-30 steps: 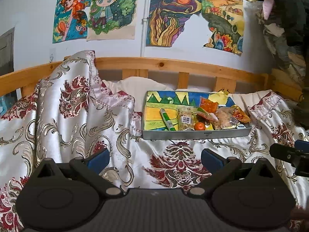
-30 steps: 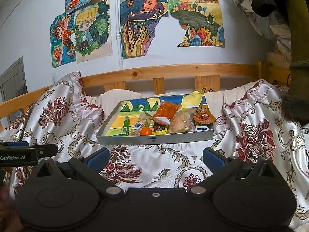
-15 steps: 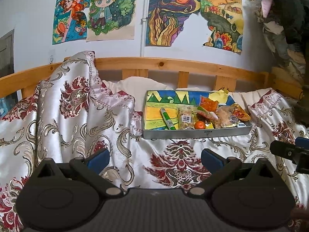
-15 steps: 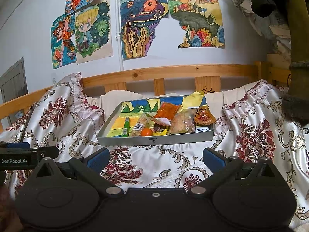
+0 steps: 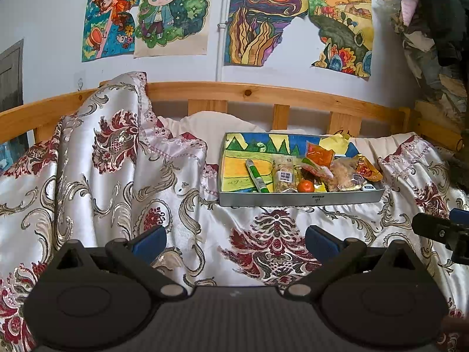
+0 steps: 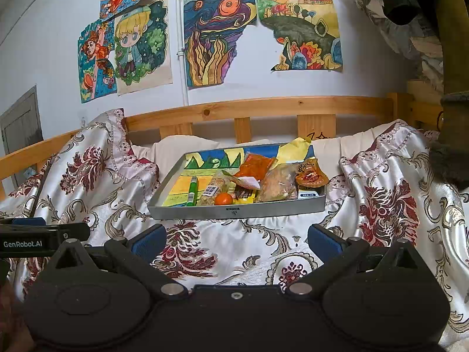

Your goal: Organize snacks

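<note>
A grey metal tray [image 5: 299, 199] [image 6: 234, 211] lined with a coloured drawing sits on the bed ahead. It holds a green stick pack [image 5: 257, 175] [image 6: 192, 190], a small orange [image 5: 305, 186] [image 6: 223, 199], a clear snack bag with a barcode [image 5: 283, 173] [image 6: 213, 189], an orange-red pouch [image 5: 319, 154] [image 6: 254, 164] and several other snack bags piled on its right side. My left gripper [image 5: 234, 239] is open and empty, short of the tray. My right gripper [image 6: 236, 239] is open and empty, also short of the tray.
A silver and red brocade cover [image 5: 117, 170] drapes the bed and rises in a fold to the left. A wooden rail [image 5: 263, 94] and a wall with drawings stand behind. Clothes [image 6: 410, 6] hang at the upper right. The other gripper shows at each view's edge [image 5: 442, 230] [image 6: 38, 236].
Both views have shifted only slightly; the tray sits a touch lower in the right wrist view. Nothing was taken hold of or moved.
</note>
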The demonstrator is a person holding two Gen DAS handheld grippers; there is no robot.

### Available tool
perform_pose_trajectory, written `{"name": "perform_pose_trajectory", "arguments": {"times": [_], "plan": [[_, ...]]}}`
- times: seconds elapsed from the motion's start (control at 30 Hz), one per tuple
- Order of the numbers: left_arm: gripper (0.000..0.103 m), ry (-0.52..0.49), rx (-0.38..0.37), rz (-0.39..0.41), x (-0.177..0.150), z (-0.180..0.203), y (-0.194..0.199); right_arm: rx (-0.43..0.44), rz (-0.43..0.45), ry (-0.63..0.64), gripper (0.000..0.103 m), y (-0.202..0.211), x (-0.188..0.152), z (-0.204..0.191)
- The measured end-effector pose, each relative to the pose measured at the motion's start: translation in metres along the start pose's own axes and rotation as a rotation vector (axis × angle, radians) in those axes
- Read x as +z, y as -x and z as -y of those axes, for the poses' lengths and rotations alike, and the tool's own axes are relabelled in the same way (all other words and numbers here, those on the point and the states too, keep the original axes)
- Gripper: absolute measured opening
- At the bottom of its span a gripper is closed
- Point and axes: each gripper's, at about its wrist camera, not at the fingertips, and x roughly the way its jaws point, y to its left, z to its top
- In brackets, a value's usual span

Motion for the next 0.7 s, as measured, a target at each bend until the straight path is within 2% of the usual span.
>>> {"name": "perform_pose_trajectory", "arguments": {"times": [0.7], "plan": [[0.103,0.000,-0.001,-0.006,-0.0006,0.0007,-0.0002,0.002,-0.005,0.003,0.102,-0.0011,-0.0019,-0.0026]]}}
